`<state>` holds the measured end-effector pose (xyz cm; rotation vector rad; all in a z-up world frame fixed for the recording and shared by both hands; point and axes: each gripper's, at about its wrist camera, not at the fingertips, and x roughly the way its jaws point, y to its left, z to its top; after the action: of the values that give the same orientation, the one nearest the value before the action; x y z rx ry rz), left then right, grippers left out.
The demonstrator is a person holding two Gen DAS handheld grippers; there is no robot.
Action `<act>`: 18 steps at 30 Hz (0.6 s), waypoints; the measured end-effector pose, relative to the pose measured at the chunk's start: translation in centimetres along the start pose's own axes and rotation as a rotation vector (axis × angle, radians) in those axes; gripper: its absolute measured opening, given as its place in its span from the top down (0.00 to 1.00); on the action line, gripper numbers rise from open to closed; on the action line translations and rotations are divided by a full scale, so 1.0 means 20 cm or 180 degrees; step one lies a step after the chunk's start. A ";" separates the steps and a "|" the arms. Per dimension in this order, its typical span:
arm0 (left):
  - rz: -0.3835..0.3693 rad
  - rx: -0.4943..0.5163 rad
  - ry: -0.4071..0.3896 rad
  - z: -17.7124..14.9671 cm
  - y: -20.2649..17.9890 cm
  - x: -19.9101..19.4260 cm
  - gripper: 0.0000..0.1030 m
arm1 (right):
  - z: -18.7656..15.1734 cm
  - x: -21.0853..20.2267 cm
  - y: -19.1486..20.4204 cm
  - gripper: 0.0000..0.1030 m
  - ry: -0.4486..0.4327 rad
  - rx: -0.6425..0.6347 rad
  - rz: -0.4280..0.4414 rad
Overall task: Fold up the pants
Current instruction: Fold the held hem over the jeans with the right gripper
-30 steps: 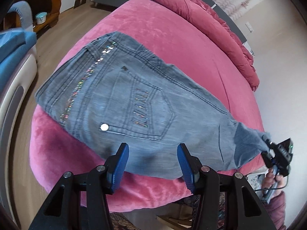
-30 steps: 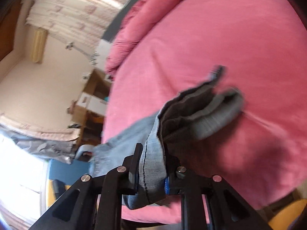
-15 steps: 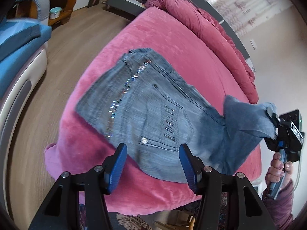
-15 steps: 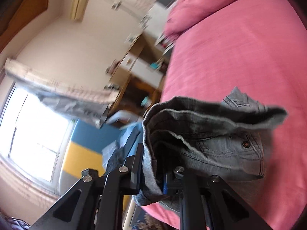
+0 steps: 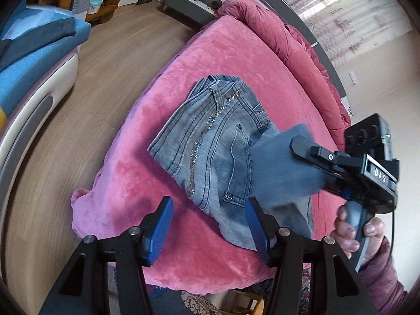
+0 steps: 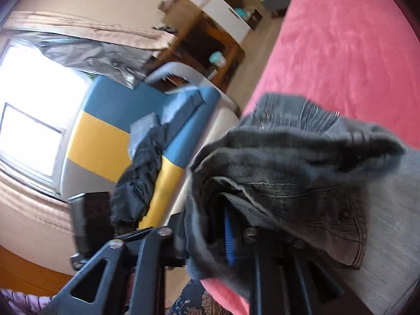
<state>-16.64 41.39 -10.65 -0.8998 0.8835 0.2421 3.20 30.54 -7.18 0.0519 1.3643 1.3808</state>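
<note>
Blue-grey jeans [image 5: 210, 144] with a sequin stripe lie on the pink bed [image 5: 223, 52], waist end at the far side. My right gripper [image 5: 296, 147] hovers over the back pocket with the leg end, blurred, folded over towards the waist. In the right wrist view its jaws are opening [image 6: 210, 218]. The denim [image 6: 288, 170] still hangs between them, draped over the left finger, and one blue pad [image 6: 228, 236] shows bare. My left gripper [image 5: 208, 202] is open over the bed's near edge, just short of the jeans, with nothing between its fingers.
A rolled red duvet [image 5: 288, 42] lines the bed's far side. Wood floor [image 5: 105, 65] and a blue sofa [image 5: 26, 60] lie to the left. A dark garment [image 6: 141, 173] hangs on the sofa. A person's hand [image 5: 349, 231] holds the right gripper's handle.
The right gripper swung the leg end across the jeans towards the waist, and its jaws have parted. The left gripper drew back, so the jeans sit farther away.
</note>
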 end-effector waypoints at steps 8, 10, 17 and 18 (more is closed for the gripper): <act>-0.0101 0.0425 -0.0029 0.01 -0.14 -0.03 0.37 | -0.10 -0.14 -0.16 0.36 -0.0192 0.0490 0.0269; -0.0088 0.0607 0.0009 0.01 -0.20 -0.01 0.36 | -0.15 -0.25 -0.18 0.36 -0.0344 0.0538 0.0291; 0.0226 0.1205 0.0089 0.00 -0.38 0.11 0.33 | -0.32 -0.48 -0.50 0.34 -0.0724 0.1165 0.0073; 0.0315 0.1261 0.0107 0.00 -0.39 0.14 0.32 | -0.31 -0.46 -0.52 0.34 -0.0717 0.1224 0.0080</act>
<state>-10.81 36.03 -8.17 -0.4940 0.9666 0.1301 8.90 16.84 -10.73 0.4673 1.4214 1.0795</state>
